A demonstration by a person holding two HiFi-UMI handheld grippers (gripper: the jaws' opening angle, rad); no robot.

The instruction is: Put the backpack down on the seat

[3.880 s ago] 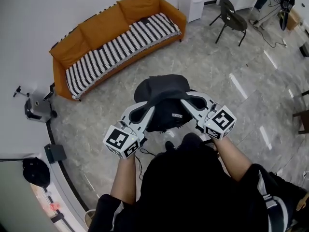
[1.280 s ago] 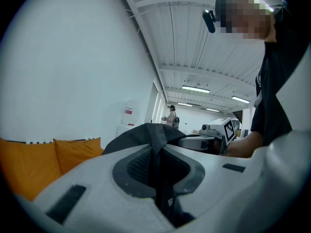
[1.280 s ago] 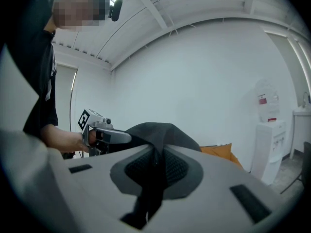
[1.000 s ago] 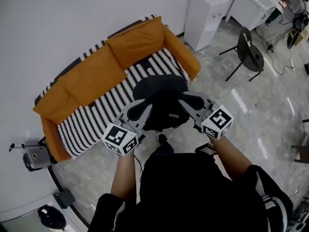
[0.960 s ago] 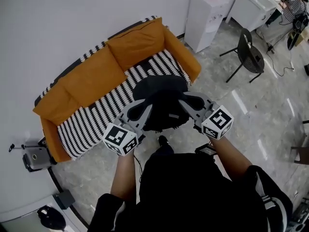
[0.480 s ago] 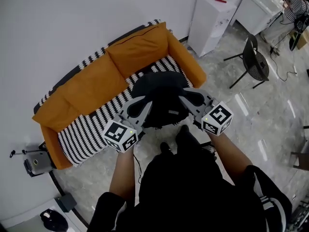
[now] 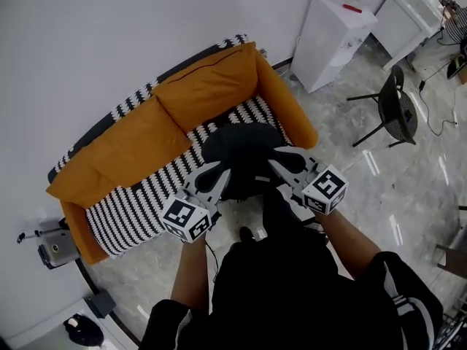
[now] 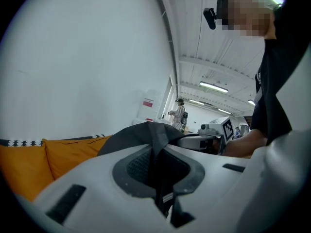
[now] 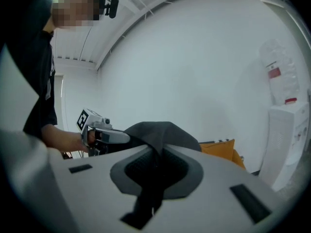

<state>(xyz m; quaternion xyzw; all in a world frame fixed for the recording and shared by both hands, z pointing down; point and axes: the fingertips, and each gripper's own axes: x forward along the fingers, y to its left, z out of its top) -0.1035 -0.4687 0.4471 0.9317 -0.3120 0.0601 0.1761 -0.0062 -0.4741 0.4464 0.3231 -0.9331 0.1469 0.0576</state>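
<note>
Holding a black backpack (image 7: 244,148) out in front, a person (image 7: 292,297) stands at the front edge of an orange sofa (image 7: 139,133) set against a white wall (image 7: 109,35); the left gripper (image 7: 221,170) is pinched tight on a fold of the bag's dark fabric at its 8 o'clock side, and the right gripper (image 7: 276,157) is clamped the same way at its 4 o'clock side; each gripper view shows the dark cloth running down through the narrow slot between that gripper's jaws, with the bag's rounded top rising just beyond; both grippers point nearly level toward the sofa; seen from the head view, the backpack hangs over the right end of the striped seat (image 7: 139,206), near the armrest (image 7: 292,115), at 12 o'clock from the person; whether its underside touches the seat cannot be told; the orange back cushions (image 7: 197,93) lie at 10 o'clock from the bag; a white cabinet (image 7: 332,39) stands by the wall at 2 o'clock, and a black chair (image 7: 398,108) sits at 3 o'clock on the grey marbled floor (image 7: 357,188), well apart from the sofa.
</note>
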